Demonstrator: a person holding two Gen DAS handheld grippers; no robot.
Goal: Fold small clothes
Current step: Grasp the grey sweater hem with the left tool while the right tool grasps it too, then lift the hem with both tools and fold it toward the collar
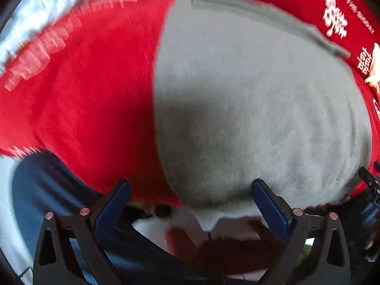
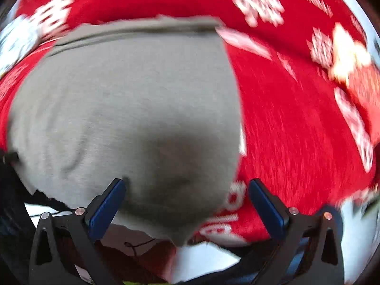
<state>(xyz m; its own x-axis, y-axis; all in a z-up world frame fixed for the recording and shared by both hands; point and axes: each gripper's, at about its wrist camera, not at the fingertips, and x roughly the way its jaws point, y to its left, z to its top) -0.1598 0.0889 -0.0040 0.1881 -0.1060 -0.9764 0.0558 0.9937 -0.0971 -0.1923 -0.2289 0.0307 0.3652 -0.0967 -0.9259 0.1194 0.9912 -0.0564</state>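
1. Left gripper (image 1: 191,196): fingers spread wide, nothing pinched, over the near edge of the grey garment (image 1: 249,99)
2. The garment lies flat on a red cloth (image 1: 95,95)
3. Right gripper (image 2: 186,196): fingers spread, empty, over the garment's near corner
4. White writing on the cloth is too blurred to read

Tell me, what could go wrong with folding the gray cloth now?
Both grippers, left and right, stand open at the near edge of the gray garment, so a pinch may catch only one layer or miss. The garment overhangs the near edge of the red printed cloth beneath, so it might slide off. A low grab could also snag that red cloth. Both views are blurred.
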